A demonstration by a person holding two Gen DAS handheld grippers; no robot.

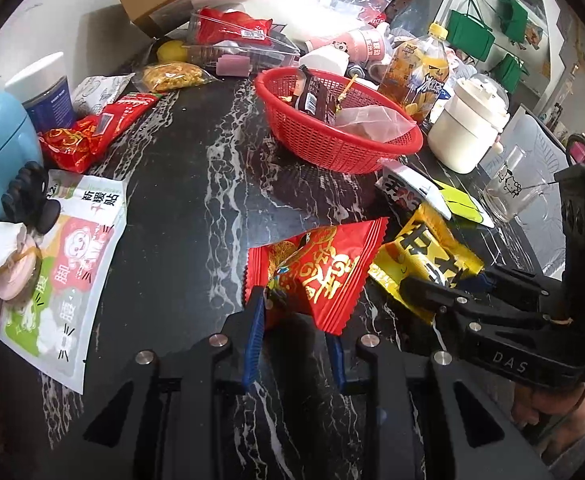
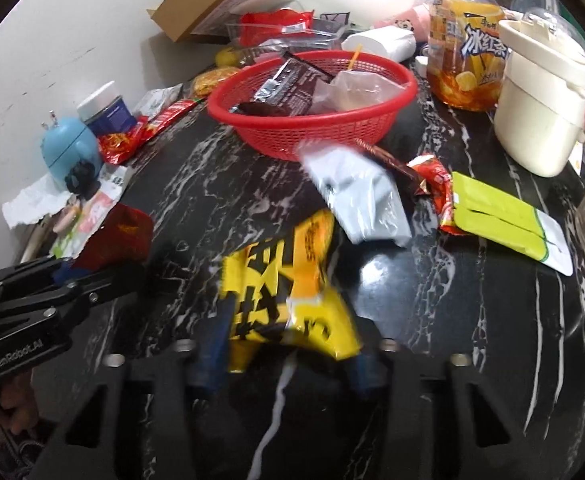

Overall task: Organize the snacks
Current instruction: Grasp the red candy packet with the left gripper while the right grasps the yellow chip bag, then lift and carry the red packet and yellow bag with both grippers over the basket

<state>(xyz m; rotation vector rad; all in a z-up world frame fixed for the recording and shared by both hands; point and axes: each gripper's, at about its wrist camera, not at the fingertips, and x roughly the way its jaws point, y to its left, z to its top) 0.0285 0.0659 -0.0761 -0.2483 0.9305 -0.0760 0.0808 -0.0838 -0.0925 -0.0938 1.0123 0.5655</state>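
A black marble counter (image 1: 196,208) with white veins stands against a pale wall, and it is crowded with packets, bottles and containers. Near its far side sits a red basket (image 1: 332,148), which seems to be the place where the snacks go. It already holds a dark brown packet (image 1: 312,98) and a clear plastic bag (image 1: 372,120), so in my judgement the sorting is begun but far from finished.

The left gripper (image 1: 296,320) has its jaws together on the lower corner of a red snack packet (image 1: 324,268), which it holds above the counter. The right gripper (image 2: 288,344) has a yellow snack packet (image 2: 284,280) between its blue pads; the picture is blurred there, but the jaws look closed on the lower edge of the packet. Both packets are near the front of the counter, well apart from the basket.

Much is left outside the basket: a white pouch (image 2: 360,196) and a small red packet (image 2: 432,176) just in front of it, a green sachet (image 2: 500,216) to the right, and more red packets (image 1: 92,132) on the left beside a blue jar (image 1: 48,92). The two held packets probably go into the basket next.
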